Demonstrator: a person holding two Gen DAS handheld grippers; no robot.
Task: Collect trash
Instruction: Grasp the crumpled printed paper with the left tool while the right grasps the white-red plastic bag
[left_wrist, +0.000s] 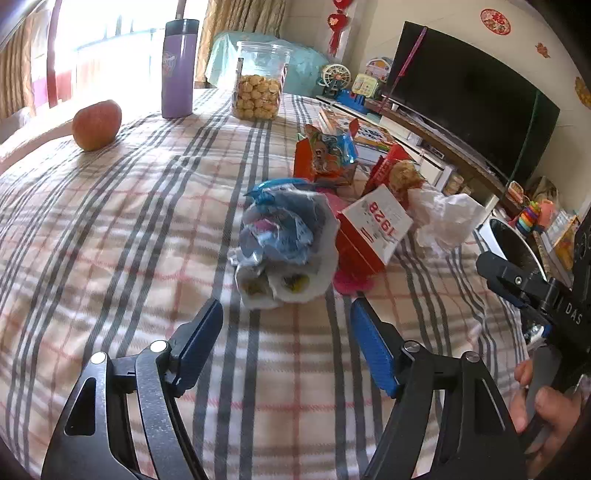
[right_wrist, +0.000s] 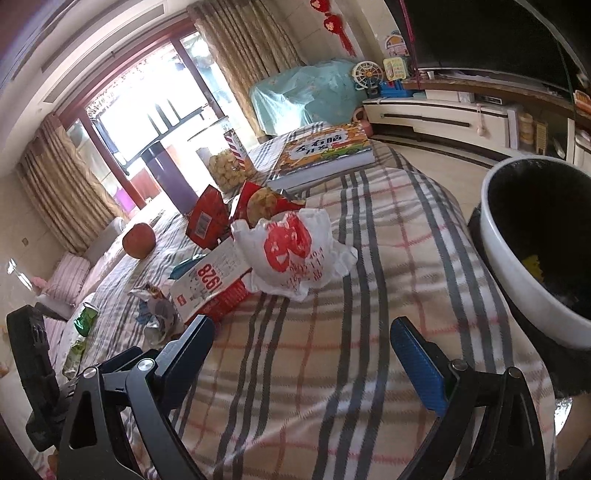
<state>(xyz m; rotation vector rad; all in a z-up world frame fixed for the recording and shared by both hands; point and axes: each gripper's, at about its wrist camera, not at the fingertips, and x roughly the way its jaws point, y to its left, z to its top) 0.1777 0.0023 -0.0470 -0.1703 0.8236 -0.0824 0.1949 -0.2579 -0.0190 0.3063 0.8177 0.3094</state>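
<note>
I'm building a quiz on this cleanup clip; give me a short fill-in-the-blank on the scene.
1. The jaws of the left gripper stand ____.
2. The number printed on the red-and-white box reads ____.
3. The apple rests on a ____ cloth.

Missing words: open; 1928; plaid

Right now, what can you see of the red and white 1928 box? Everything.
The 1928 box is a flattish carton, looks like cardboard: white top face printed "1928" in red, red side walls. It lies tilted on the plaid cloth amid the trash pile. The white plastic bag leans against one end; the crumpled blue wrapper sits against its other side. Neither gripper touches it.
</note>
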